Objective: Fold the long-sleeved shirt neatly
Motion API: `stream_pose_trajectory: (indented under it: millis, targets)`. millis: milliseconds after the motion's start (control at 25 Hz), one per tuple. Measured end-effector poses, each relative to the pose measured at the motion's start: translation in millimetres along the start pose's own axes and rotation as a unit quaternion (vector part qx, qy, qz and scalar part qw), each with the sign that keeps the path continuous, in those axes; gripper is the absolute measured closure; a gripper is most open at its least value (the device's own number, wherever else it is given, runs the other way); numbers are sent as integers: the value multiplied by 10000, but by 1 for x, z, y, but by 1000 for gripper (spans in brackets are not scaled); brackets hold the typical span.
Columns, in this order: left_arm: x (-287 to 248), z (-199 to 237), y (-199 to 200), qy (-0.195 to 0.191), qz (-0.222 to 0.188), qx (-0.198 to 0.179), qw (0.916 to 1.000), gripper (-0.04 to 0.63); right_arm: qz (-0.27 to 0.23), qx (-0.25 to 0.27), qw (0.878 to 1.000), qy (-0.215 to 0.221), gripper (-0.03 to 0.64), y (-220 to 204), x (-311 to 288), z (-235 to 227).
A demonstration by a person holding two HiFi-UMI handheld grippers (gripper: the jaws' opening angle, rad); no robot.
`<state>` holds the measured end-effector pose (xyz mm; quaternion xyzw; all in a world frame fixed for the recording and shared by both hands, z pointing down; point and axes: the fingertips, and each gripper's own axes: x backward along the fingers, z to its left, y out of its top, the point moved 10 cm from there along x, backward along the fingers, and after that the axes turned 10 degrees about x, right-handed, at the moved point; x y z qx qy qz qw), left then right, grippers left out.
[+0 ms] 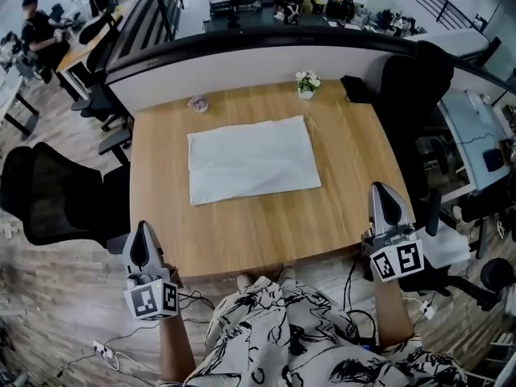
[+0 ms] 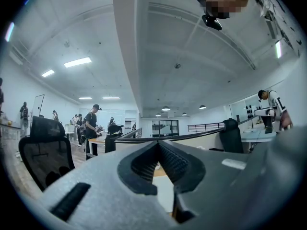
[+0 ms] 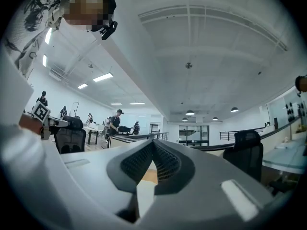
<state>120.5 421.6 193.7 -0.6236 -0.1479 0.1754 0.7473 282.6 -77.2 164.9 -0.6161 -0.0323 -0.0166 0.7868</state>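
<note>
**Folded shirt lies apart from both grippers**

The shirt lies flat as a white rectangle mid-table. The left gripper and right gripper are at the table's near corners, well short of the shirt, fingers pressed together on nothing.

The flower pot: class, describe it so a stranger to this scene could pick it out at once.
On the wooden table, look to the far edge beyond the white shirt. The flower pot stands there, the only thing with white blooms, between a small purplish object and a black one.
</note>
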Motion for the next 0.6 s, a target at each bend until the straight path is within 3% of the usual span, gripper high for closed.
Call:
stream_pose_trajectory:
  millis: [600]
  targets:
    - [7,-5,3,37,47,-101,9999,591,-39,-136,9999,53,612,-2,0,3]
